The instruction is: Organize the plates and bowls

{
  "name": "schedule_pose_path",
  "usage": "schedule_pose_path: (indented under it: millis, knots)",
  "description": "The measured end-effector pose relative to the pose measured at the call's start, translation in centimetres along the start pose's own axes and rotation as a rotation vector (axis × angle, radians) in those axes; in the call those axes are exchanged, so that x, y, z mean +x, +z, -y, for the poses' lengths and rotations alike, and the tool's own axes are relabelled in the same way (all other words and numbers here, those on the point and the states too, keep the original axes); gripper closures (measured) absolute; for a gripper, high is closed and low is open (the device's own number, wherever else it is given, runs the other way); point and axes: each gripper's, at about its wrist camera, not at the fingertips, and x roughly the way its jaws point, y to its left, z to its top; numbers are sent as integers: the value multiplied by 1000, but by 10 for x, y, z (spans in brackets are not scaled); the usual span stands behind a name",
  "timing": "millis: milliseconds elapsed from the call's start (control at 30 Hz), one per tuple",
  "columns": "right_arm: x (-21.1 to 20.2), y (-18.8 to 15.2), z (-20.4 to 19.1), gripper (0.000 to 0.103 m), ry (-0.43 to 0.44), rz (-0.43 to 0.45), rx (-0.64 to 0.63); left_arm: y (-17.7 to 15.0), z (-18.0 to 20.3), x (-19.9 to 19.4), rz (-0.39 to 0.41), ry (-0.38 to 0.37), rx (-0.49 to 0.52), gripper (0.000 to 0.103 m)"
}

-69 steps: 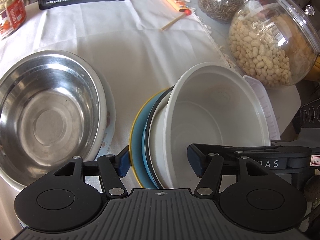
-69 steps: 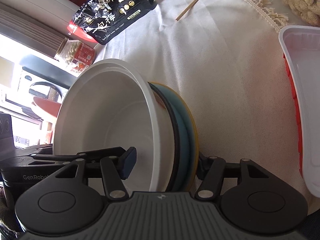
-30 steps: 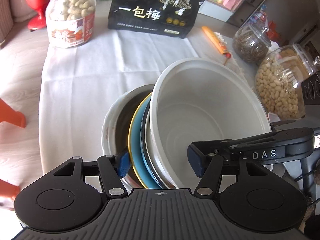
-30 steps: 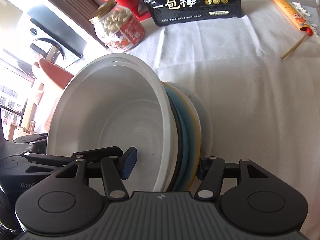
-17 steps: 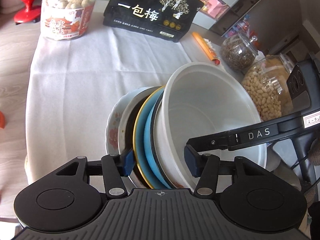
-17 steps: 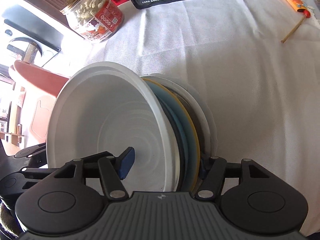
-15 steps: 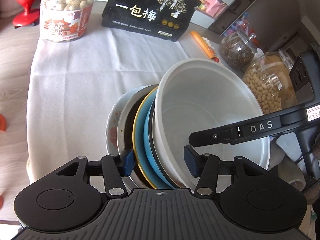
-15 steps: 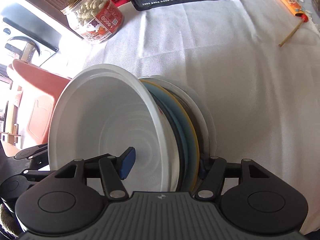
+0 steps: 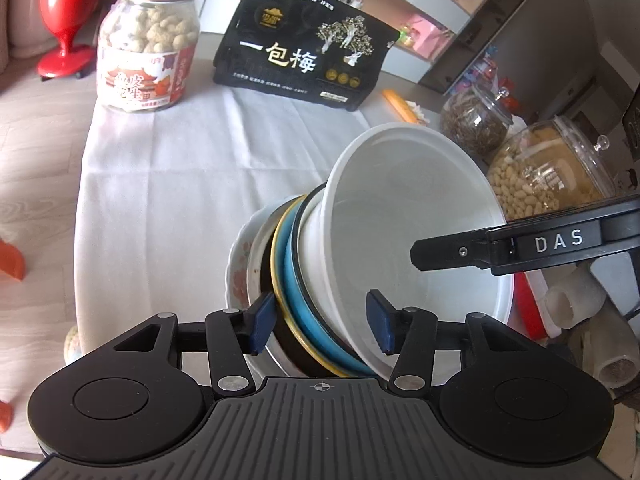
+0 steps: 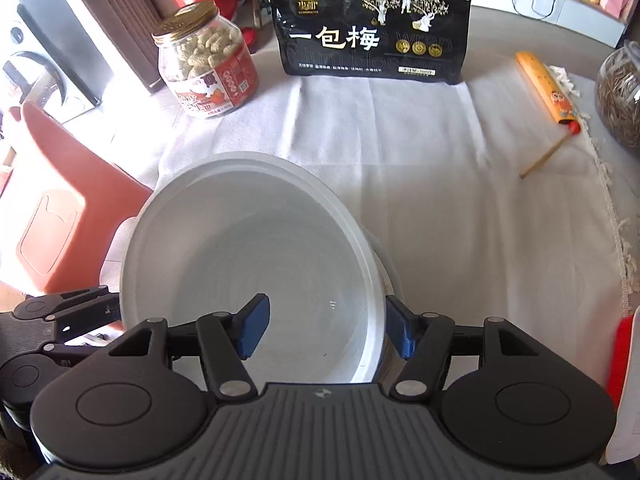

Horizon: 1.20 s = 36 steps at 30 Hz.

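Observation:
A nested stack sits on the white cloth: a white plastic bowl (image 9: 408, 216) on top, then a blue plate with a yellow rim (image 9: 290, 264), a dark bowl and a floral plate (image 9: 238, 276) at the bottom. My left gripper (image 9: 320, 320) straddles the stack's near rim, its pads a little apart from it. My right gripper (image 10: 326, 330) straddles the white bowl's (image 10: 248, 256) right rim, one pad inside and one outside, with gaps. The right gripper's finger also shows in the left wrist view (image 9: 452, 254).
A peanut jar (image 9: 148, 44) and a black snack bag (image 9: 304, 56) stand at the back. Glass jars of seeds (image 9: 476, 120) and peanuts (image 9: 548, 172) stand at the right. An orange packet (image 10: 546, 88) and a stick lie at the right.
The stack has been set down on the floral plate and dark bowl. Both grippers' pads have loosened from the rims, and the right gripper's view has swung over the bowl.

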Motion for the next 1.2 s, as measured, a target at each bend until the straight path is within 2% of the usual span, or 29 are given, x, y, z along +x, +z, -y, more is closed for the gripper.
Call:
schedule_pose_path:
  millis: [100, 200, 233, 267, 367, 433, 633, 767, 800, 900, 1067, 1200]
  knots:
    - [-8, -1, -9, 39, 5, 7, -36, 0, 2, -1, 5, 19, 4, 50]
    - [-9, -2, -13, 40, -25, 28, -45, 1, 2, -7, 29, 22, 4, 51]
    - [-8, -3, -14, 40, -49, 45, -51, 1, 4, -10, 51, 18, 17, 53]
    - [-8, -5, -14, 40, -78, 66, -64, 1, 7, -14, 71, 14, 36, 61]
    - [-7, -10, -14, 40, -165, 131, -116, 0, 15, -20, 103, 26, 80, 62]
    - [-5, -11, -12, 40, -184, 153, -119, -1, 15, -21, 104, 22, 79, 62]
    - [-4, -10, -1, 42, -147, 155, -85, 1, 12, -21, 106, 18, 59, 65]
    - [-2, -16, -3, 57, -105, 128, -103, 1, 10, -22, 109, 1, 41, 65]
    - [-2, -20, -5, 58, -85, 117, -108, 2, 9, -23, 114, -9, 31, 65]
    - [-5, -30, -12, 58, -94, 129, -145, 4, 5, -26, 131, -41, 6, 65]
    - [-11, -38, -2, 59, -39, 140, -137, 6, 1, -28, 145, -65, -18, 66]
    - [-14, -49, 2, 59, -56, 189, -166, 3, 6, -42, 215, -15, -12, 68]
